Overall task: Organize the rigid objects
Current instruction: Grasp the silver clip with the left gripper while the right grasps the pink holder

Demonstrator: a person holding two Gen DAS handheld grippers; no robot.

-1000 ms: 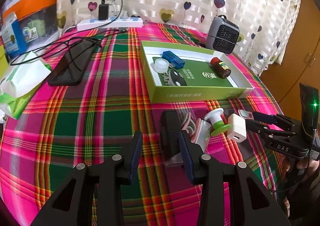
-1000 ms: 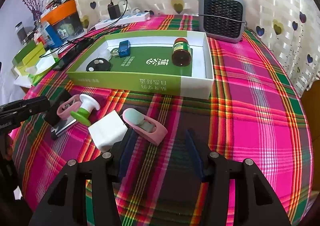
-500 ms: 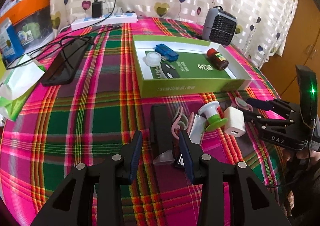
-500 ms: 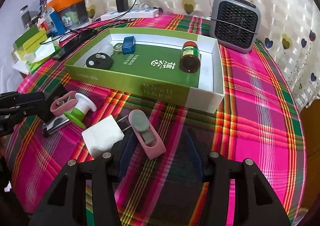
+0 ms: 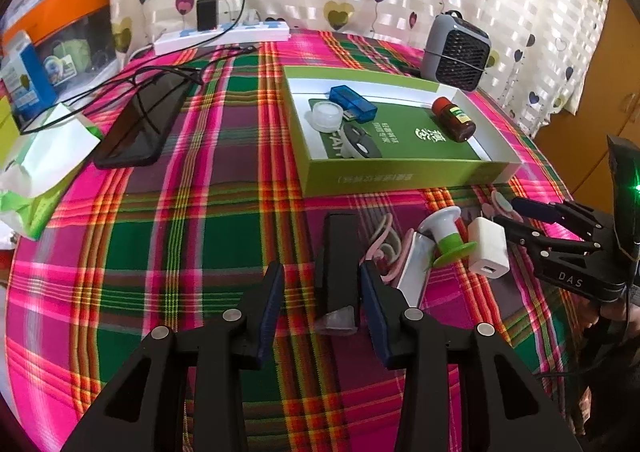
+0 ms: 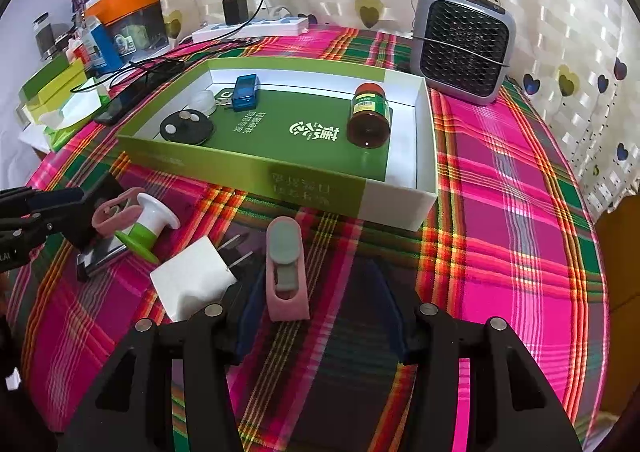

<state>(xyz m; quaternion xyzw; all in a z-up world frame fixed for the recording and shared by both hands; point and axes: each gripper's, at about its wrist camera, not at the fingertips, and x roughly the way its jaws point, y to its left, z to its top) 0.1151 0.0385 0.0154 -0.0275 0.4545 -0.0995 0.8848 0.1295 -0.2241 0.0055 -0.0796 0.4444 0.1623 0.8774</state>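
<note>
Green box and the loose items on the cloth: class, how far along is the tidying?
Done: the brown bottle, blue device, black disc and white cap lie in the green box. In hand: nothing; both grippers open, right gripper around the pink clip. Left: charger, spool.

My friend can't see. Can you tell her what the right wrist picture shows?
The right hand-held gripper hangs open over a pink clip on a bright plaid tablecloth, beside a white charger plug. Behind them, a green box holds a brown bottle, a blue gadget and a black disc.
</note>
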